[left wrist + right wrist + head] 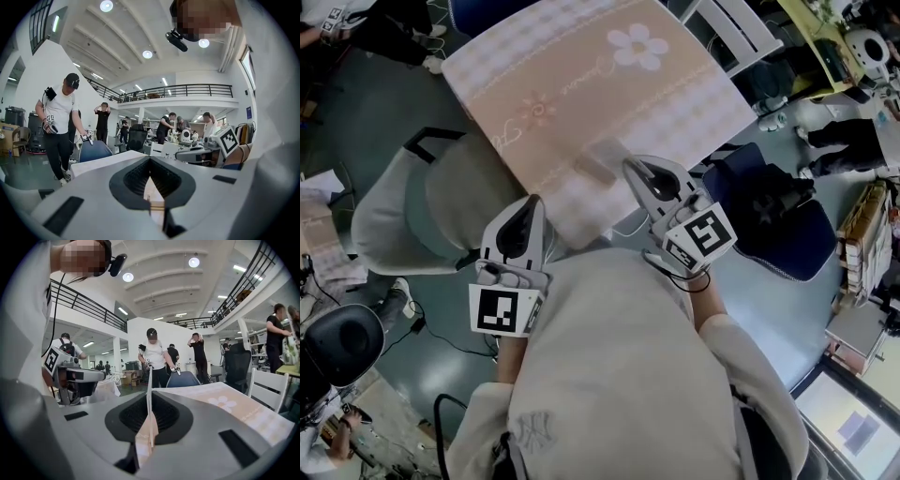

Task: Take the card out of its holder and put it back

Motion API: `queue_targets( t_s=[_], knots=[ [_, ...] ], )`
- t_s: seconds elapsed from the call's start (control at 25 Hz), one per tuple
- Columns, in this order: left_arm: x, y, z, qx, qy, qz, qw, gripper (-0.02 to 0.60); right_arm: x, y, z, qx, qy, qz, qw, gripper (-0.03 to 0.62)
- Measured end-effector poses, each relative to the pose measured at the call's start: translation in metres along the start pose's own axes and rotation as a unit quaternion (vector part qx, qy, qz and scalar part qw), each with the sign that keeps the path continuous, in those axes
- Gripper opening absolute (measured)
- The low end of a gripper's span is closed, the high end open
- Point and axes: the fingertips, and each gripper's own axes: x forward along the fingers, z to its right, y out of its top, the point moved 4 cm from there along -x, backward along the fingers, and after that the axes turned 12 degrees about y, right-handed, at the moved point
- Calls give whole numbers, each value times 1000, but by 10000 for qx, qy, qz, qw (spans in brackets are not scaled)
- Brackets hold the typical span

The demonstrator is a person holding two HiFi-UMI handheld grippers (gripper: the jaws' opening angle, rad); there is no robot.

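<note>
Side by side at the near edge of the table [581,84] — left gripper [533,201], jaws together; right gripper [631,165] clamped on the card [149,385].

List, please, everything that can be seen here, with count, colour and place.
tablecloth: 1, pink-beige checks with flowers, on the table
card: 1, white, edge-on in the right gripper
grey chair: 1, left of the table
blue chair: 1, right of the table
white chair: 1, beyond the table
people: several, dark or white clothes, standing in the hall behind
left gripper: 1, white, shut, nothing seen in it
right gripper: 1, white, shut on the card
</note>
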Motion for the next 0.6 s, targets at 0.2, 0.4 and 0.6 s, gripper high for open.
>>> queue_targets(
  t_s=[0.2, 0.4, 0.6],
  knots=[
    [4, 0, -4, -20, 30, -30, 10000, 0, 14, -13, 5, 63, 206, -243, 9995, 31],
    [7, 1, -6, -28, 36, -47, 10000, 0, 23, -23, 8, 130, 363, -391, 9985, 31],
    [8, 1, -8, -33, 52, -71, 10000, 0, 28, -36, 12, 192, 461, -567, 9971, 31]
  ],
)
